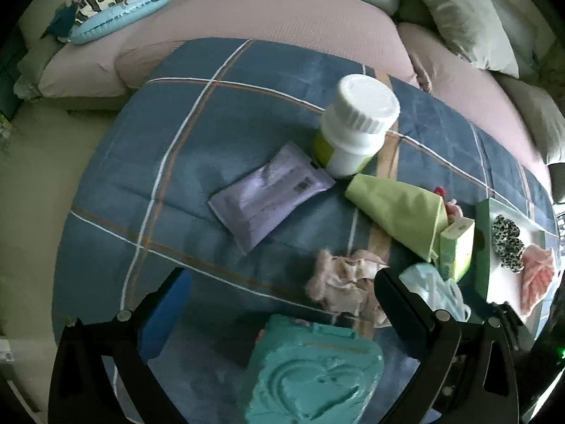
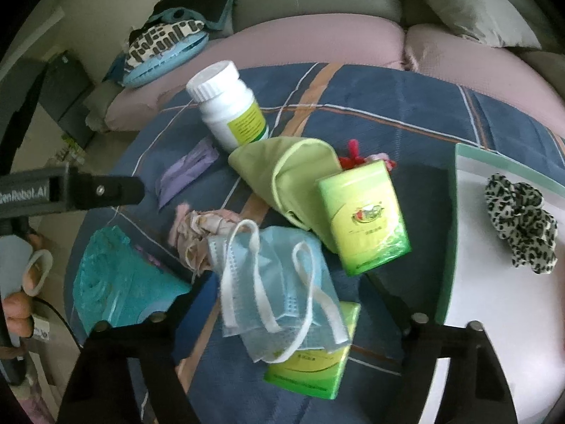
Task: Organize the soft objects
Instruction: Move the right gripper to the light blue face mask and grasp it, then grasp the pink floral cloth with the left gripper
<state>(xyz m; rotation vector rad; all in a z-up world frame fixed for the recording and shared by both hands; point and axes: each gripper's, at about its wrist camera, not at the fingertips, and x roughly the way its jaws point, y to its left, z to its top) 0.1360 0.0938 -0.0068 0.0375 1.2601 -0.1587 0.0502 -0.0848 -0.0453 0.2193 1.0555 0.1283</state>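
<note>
Tray (image 2: 459, 190) holds leopard scrunchie (image 2: 521, 224); pink scrunchie (image 1: 536, 277) beside it.

Scrunchie (image 2: 522, 223) on tray (image 2: 459, 190); mask (image 2: 279, 282) left of tray.

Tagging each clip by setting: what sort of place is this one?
Most likely a home living room. A low table under a blue plaid cloth stands before a sofa with cushions, and household bits like a pill bottle and face mask lie on it.
</note>
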